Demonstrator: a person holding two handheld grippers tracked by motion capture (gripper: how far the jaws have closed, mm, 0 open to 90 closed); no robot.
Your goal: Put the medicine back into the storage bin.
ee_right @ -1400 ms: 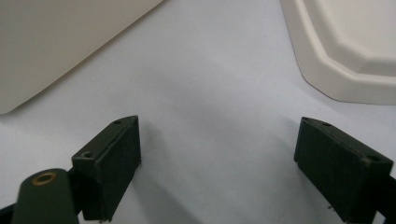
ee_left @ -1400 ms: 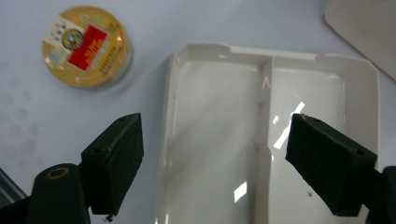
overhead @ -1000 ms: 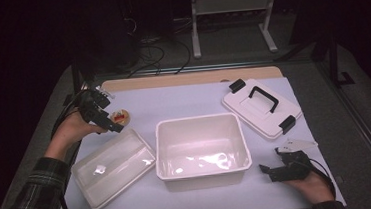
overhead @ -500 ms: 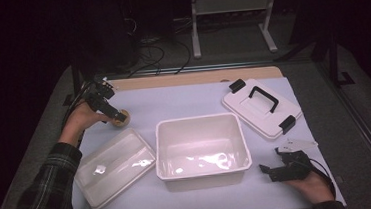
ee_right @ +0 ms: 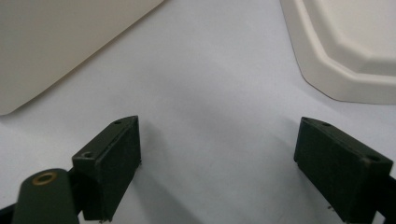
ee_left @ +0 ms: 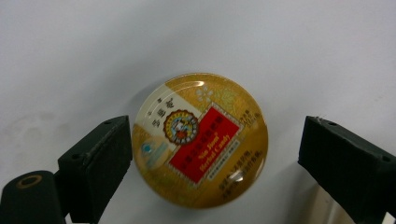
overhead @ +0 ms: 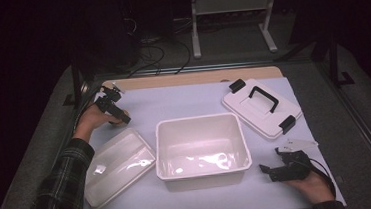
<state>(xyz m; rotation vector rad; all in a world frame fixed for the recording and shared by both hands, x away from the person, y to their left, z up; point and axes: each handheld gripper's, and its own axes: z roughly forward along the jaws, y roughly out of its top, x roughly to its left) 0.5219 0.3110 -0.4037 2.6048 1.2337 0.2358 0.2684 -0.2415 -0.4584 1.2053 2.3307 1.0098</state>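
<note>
A round gold tin (ee_left: 201,147) with a red label lies flat on the white table cover. My left gripper (ee_left: 215,154) points down over it and is open, with one jaw on each side. The left jaw is close to the tin's rim and the right jaw stands well clear. In the high view this gripper (overhead: 123,119) is at the far left of the table, and the tin (overhead: 118,123) barely shows beneath it. My right gripper (overhead: 265,169) rests at the front right, open, with nothing between its jaws (ee_right: 217,158).
A deep white bin (overhead: 200,122) stands in the middle of the table. A shallow white tray (overhead: 118,165) lies to its left. A white lid with a black handle (overhead: 261,106) lies at the far right. The bin wall (ee_right: 60,46) and the lid's corner (ee_right: 350,56) lie ahead of the right gripper.
The left gripper has swung over the tin and come down around it. The tin has stayed in place. The right gripper has not moved.
</note>
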